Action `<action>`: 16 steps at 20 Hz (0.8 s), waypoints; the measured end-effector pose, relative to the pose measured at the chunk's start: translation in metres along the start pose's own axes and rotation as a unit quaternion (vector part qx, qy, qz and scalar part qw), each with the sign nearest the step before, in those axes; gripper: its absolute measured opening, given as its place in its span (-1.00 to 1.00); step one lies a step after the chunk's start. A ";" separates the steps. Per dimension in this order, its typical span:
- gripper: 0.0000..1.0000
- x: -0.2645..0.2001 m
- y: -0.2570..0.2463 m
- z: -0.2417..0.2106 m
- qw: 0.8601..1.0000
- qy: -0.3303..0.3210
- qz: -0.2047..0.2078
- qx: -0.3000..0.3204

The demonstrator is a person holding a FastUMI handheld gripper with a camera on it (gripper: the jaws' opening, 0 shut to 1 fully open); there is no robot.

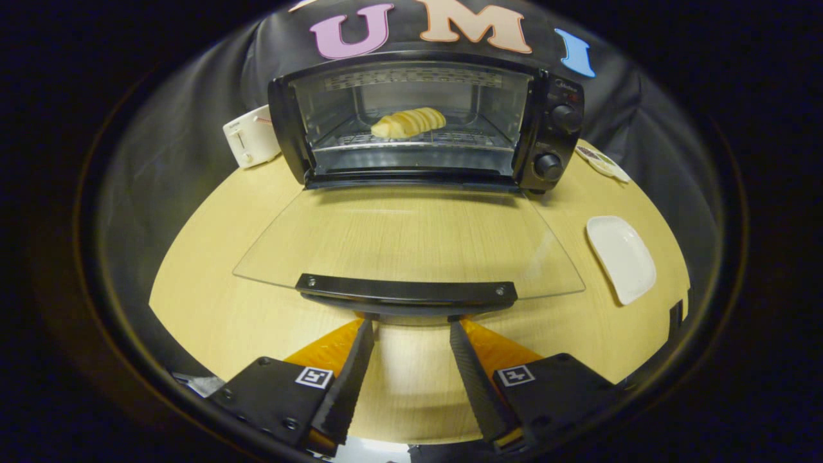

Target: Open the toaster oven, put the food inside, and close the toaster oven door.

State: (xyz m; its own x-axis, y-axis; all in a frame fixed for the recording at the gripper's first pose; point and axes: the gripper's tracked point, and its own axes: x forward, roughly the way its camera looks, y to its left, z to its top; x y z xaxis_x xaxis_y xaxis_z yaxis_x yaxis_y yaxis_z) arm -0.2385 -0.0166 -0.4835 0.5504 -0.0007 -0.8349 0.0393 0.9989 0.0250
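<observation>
A small white toaster (249, 138) sits at the left on the bench (212, 270). Next is the toaster oven (427, 122), with its glass door (411, 241) folded down flat. The food (409, 123) lies on the rack inside. My fingers (411, 334) are spread apart, holding nothing, tips just under the door handle (406, 292). A white plate (621, 257) lies to the right.

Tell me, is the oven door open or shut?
Open. The glass door lies flat on the table in front of the oven, with the bread on the rack inside. The open claw sits just below the door handle.
</observation>
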 end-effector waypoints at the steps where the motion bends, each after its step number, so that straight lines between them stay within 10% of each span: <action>1: 0.55 -0.003 0.000 0.004 1.000 -0.005 0.000 0.001; 16: 0.55 -0.025 0.005 0.132 0.992 -0.123 -0.002 0.006</action>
State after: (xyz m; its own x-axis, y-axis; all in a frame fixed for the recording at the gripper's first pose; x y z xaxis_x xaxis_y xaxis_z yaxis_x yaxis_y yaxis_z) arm -0.1416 -0.0180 -0.3898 0.7372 -0.0184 -0.6754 0.0522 0.9982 0.0297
